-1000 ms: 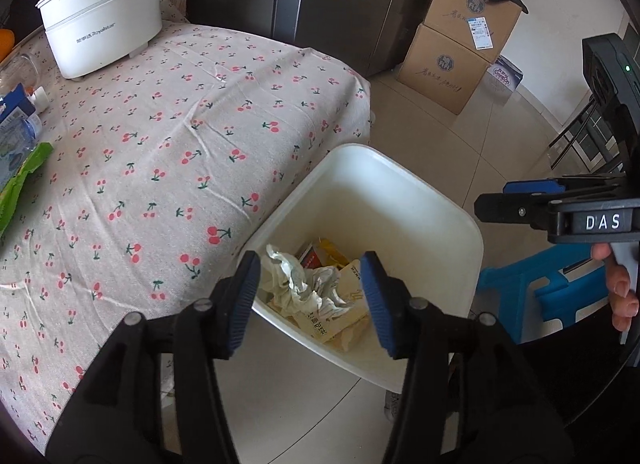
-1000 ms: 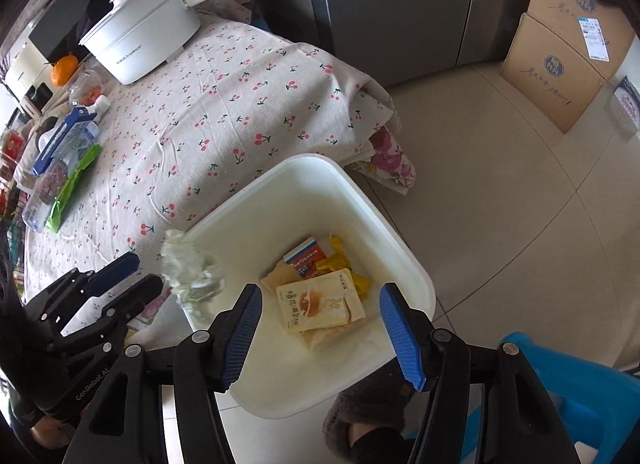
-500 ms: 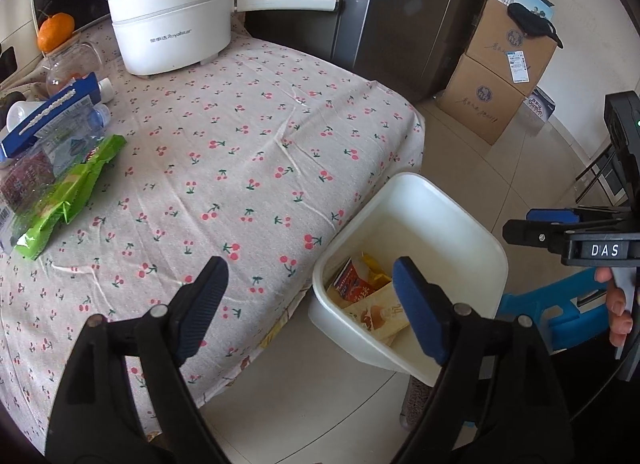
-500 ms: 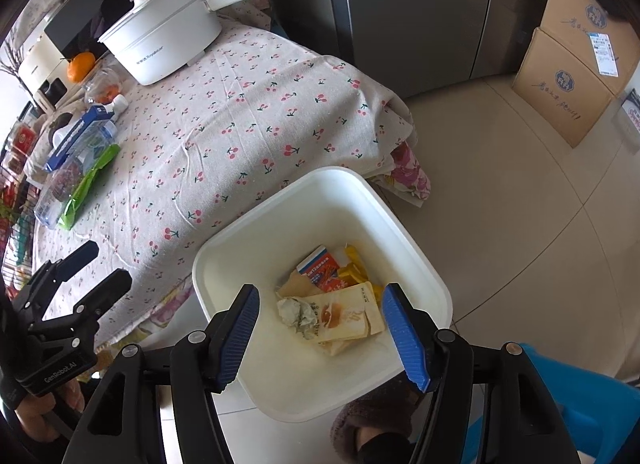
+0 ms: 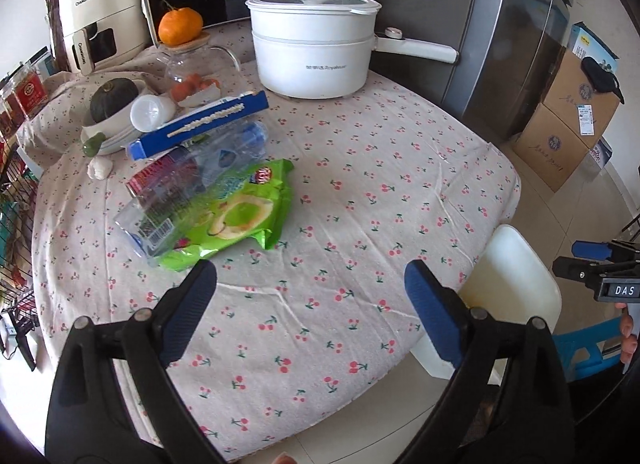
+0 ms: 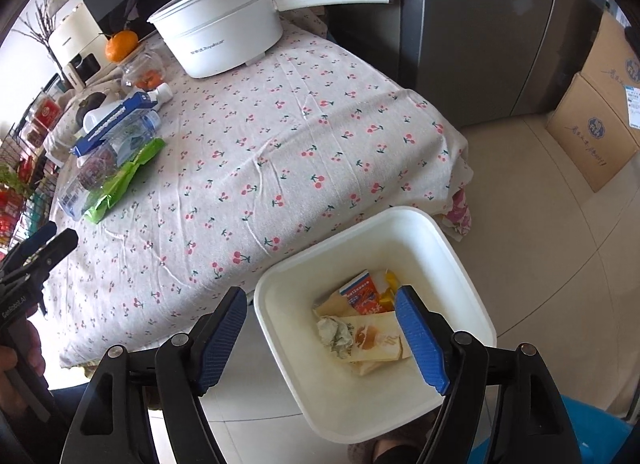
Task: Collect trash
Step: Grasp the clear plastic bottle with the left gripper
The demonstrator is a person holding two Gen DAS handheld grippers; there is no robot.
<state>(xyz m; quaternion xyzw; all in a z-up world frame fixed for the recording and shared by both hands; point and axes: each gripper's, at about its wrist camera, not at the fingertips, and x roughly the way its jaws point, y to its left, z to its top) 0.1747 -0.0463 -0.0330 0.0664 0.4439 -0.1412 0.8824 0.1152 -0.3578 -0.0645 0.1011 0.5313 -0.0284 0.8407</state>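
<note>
A white trash bin (image 6: 460, 264) stands on the floor by the table's corner; it also shows in the left wrist view (image 5: 520, 264). Inside lie a crumpled tissue (image 6: 334, 334), a tan wrapper (image 6: 376, 338) and a red-and-white packet (image 6: 362, 294). On the cherry tablecloth lie a green snack bag (image 5: 236, 220), a clear plastic bottle (image 5: 176, 200) and a blue box (image 5: 204, 124). My left gripper (image 5: 310, 304) is open and empty above the table's near part. My right gripper (image 6: 320, 328) is open and empty above the bin.
A white electric pot (image 5: 312, 44), a glass jar with an orange (image 5: 180, 26) on top, a bowl with a green squash (image 5: 114, 96) and a microwave stand at the table's back. Cardboard boxes (image 5: 572, 112), a grey fridge (image 6: 480, 24) and a blue stool (image 6: 580, 424) surround the bin.
The crumpled tissue dropped from my left gripper into the bin. My left gripper opened wide and swung left from above the bin to over the table. The right gripper barely moved.
</note>
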